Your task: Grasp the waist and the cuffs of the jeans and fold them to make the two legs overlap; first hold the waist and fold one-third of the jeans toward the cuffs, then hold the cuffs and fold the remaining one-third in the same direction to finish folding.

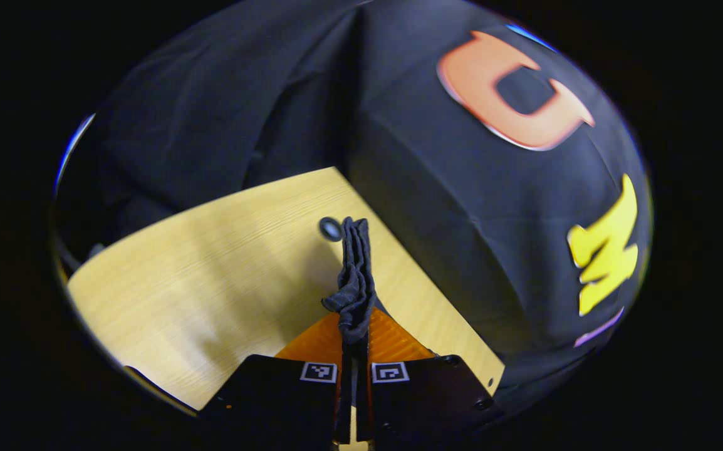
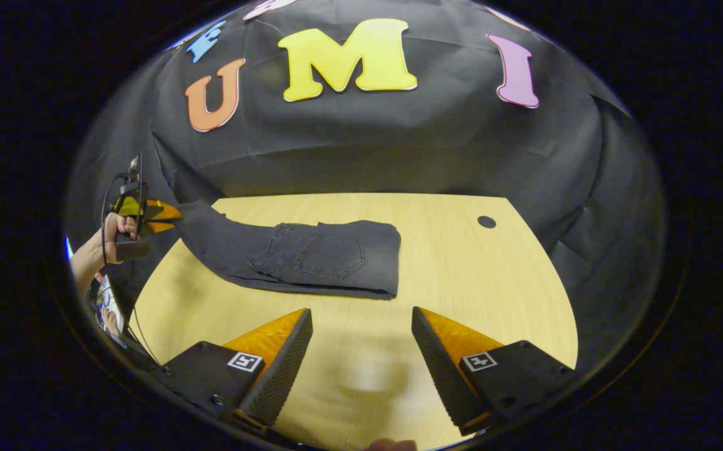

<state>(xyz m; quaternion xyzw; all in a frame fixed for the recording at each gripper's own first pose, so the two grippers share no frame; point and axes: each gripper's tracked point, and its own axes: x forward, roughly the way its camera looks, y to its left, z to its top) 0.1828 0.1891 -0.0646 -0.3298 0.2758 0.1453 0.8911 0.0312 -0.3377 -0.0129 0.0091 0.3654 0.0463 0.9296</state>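
Pinching jeans (image 1: 354,282) in left tool (image 1: 354,351)

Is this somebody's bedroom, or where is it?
Probably not a bedroom. It looks like a recording booth: black cloth hangs behind a bare wooden table, and a person's hand holds a gripper on the jeans.

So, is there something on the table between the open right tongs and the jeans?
Nothing visible: bare table lies between the right tongs and the jeans. The left tongs hold the cuff end.
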